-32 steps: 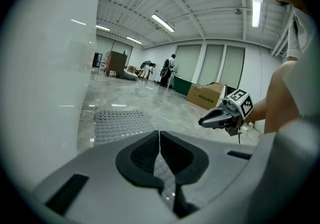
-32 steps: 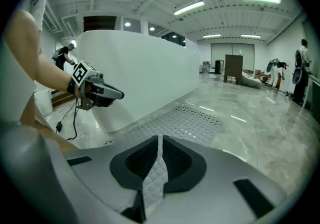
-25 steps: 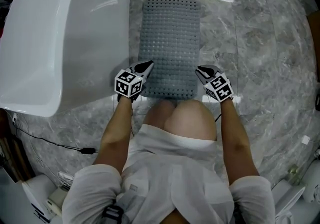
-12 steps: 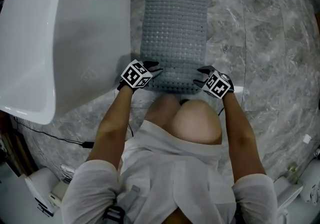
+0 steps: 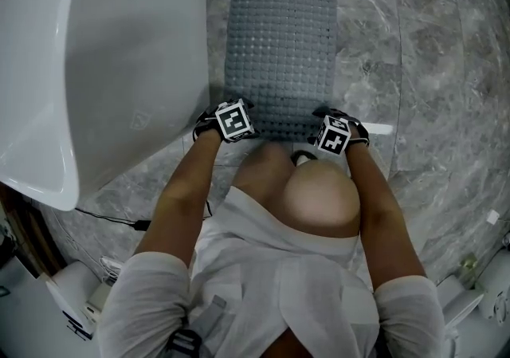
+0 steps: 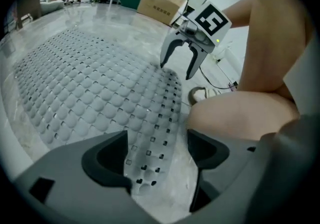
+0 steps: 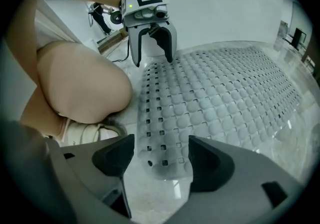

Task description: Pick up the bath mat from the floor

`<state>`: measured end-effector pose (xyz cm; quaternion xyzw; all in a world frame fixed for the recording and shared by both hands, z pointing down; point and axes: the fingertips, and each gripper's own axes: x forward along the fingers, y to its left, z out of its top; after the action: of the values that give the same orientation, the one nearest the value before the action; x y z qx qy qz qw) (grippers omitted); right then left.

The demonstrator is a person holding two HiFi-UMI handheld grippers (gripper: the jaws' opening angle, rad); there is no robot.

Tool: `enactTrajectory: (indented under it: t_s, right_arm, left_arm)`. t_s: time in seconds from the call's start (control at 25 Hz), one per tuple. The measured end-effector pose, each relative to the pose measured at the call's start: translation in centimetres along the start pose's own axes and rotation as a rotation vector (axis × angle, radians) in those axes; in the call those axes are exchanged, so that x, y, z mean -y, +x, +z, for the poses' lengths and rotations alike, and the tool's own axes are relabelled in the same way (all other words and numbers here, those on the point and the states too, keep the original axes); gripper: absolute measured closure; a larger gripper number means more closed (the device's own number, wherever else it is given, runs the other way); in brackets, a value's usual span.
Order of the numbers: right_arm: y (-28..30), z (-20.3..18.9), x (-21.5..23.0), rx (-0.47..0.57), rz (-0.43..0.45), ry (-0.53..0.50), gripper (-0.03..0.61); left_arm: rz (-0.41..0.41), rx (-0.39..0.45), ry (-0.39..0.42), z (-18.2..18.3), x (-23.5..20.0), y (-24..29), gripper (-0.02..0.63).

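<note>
left gripper (image 6: 157, 140) and right gripper (image 7: 161, 143), jaws just opening, are straddling the grey perforated rubber bath mat (image 5: 279, 37) at 6 o'clock. nothing is being clenched or lifted yet.

The bath mat (image 5: 279, 37) loses its far end past the head view's top edge — the bathtub (image 5: 96, 69) too — and a bent knee (image 5: 323, 197) hides most of one shoe (image 5: 303, 158).

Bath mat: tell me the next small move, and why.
Probably lower both grippers and close them. The left gripper and right gripper, whose jaws have just been opening wide, each straddle a near corner of the bath mat, which lies flat on the floor, not yet pinched.
</note>
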<state>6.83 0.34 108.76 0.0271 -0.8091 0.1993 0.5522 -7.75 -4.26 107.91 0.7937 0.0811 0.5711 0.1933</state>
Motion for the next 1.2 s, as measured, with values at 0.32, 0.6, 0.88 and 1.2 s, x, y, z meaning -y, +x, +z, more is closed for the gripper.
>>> enactTrajectory:
  t_s: [0.32, 0.6, 0.88, 1.2]
  right_arm:
    - [2.4, -0.2, -0.4, -0.04, -0.017, -0.025, 0.23]
    - [4.4, -1.3, -0.5, -0.127, -0.085, -0.151, 0.227]
    - [3.6, -1.1, -0.4, -0.18, -0.143, -0.176, 0.229]
    - [5.4, -1.5, 0.5, -0.174, -0.162, -0.179, 0.227]
  left_arm:
    - [-0.03, -0.124, 0.009, -2.8, 1.3, 1.8, 0.213]
    - [0.012, -0.18, 0.028, -4.6, 1.4, 2.9, 0.207]
    - [0.119, -0.2, 0.099, -5.5, 0.9, 4.0, 0.195]
    - [0.268, -0.193, 0.157, -5.7, 0.0, 4.6, 0.198]
